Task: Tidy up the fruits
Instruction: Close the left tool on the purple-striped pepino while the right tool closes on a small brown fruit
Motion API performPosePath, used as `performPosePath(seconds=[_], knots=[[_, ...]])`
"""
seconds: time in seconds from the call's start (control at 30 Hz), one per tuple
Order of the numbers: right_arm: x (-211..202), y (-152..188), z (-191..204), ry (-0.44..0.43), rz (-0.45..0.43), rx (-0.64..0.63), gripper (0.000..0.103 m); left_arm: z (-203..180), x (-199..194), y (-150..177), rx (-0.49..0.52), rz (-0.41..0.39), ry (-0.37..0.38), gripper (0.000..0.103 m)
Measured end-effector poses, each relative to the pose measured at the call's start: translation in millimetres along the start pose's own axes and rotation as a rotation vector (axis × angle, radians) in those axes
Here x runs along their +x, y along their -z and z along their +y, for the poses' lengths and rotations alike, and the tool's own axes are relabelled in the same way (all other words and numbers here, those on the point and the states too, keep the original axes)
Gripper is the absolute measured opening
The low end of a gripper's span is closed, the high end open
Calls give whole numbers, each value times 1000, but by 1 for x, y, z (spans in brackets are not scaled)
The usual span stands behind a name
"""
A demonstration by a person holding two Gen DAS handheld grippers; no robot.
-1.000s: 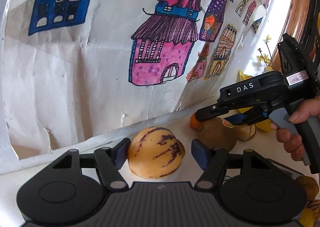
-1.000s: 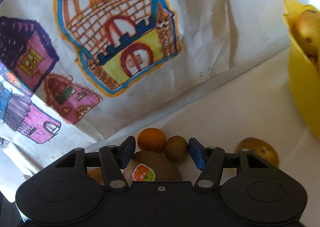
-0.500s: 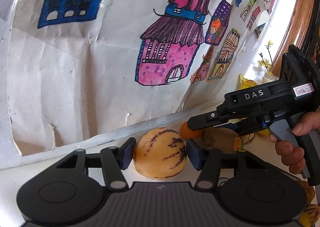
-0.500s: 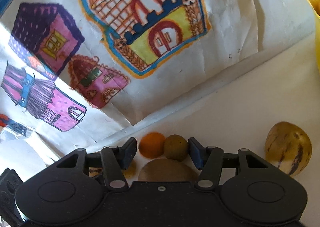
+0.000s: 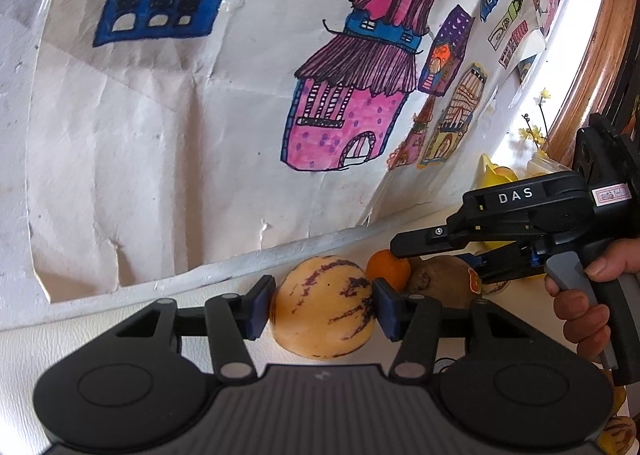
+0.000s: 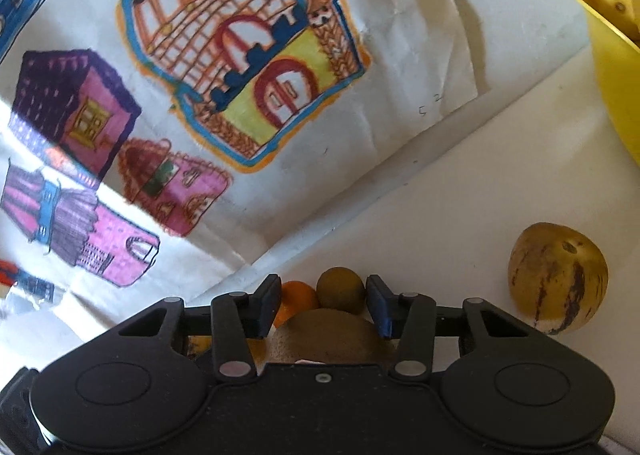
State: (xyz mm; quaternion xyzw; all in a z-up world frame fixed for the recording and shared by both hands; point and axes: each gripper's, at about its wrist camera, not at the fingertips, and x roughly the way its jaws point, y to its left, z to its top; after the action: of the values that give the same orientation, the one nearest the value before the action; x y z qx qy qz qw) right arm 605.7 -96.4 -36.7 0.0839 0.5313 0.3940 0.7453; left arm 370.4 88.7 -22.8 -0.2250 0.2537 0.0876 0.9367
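A yellow pepino melon with purple stripes [image 5: 322, 307] rests on the white table, and my left gripper [image 5: 324, 309] is shut on it, both blue pads against its sides. To its right lie an orange [image 5: 388, 269] and a large brown kiwi with a sticker [image 5: 440, 281]. My right gripper [image 5: 436, 259] reaches in over that kiwi. In the right wrist view the large kiwi [image 6: 324, 331] fills the gap of my right gripper [image 6: 323, 307], whose jaws are closing with the pads at its flanks. The orange [image 6: 296, 297] and a small kiwi [image 6: 341, 289] lie just beyond.
A second striped pepino [image 6: 558, 277] sits to the right on the table. A yellow bowl [image 6: 612, 67] holding fruit stands at the far right. A wall papered with house drawings [image 5: 224, 135] rises close behind the fruit. More fruit [image 5: 618, 431] lies by the hand [image 5: 580, 307].
My left jaws have narrowed onto the pepino. The right gripper has come down over the large kiwi and its jaws have narrowed; the second pepino has come into view on the right.
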Motion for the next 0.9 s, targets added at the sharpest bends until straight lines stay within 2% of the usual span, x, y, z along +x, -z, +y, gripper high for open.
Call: performPosePath(seconds=[0.17, 0.3, 0.47, 0.7, 0.9], knots=[[0, -1, -4, 3, -28, 83, 46, 1, 0, 0, -5, 0, 2, 57], [-3, -3, -9, 36, -37, 95, 43, 3, -3, 2, -9, -1, 2, 57], [1, 0, 3, 96, -54, 82, 33, 3, -3, 2, -10, -2, 1, 57], [6, 3, 30, 178, -41, -9, 32, 4, -5, 3, -12, -3, -2, 57], [9, -1, 39, 191, -18, 2, 30, 1, -7, 2, 5, 7, -6, 56]])
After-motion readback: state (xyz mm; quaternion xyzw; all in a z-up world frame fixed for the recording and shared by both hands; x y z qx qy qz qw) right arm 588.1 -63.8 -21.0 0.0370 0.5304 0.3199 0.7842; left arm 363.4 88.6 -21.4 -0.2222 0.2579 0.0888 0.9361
